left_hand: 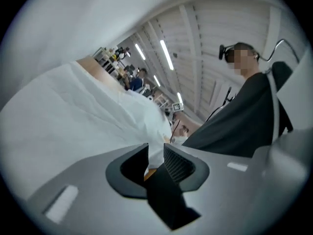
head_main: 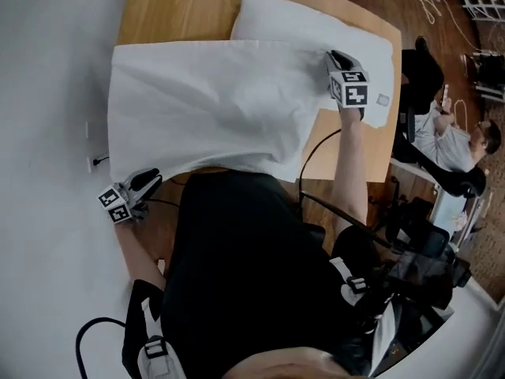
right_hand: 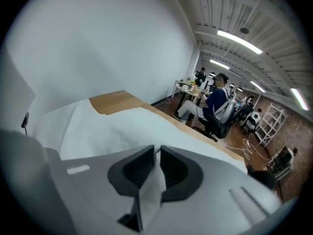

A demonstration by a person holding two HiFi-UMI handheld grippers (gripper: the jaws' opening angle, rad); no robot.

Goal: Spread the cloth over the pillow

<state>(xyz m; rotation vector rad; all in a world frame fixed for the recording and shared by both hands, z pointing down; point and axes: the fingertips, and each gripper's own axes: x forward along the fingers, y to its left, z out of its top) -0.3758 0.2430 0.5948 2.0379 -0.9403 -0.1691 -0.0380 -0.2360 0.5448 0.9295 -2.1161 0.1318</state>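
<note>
While the left hand-held gripper (head_main: 148, 180) sits at the near left corner of the cloth (head_main: 205, 109), its jaws stand a little apart. Nothing is pressed between them, and the cloth's edge lies just past their tips. From that gripper the white cloth stretches away and to the right across the wooden table (head_main: 173, 6). It covers most of the pillow (head_main: 316, 26), whose far and right edges show beyond it. The right hand-held gripper (head_main: 335, 56) rests at the cloth's far right corner, on top of the pillow. Its jaws are clamped on a raised fold of cloth that runs back between them.
</note>
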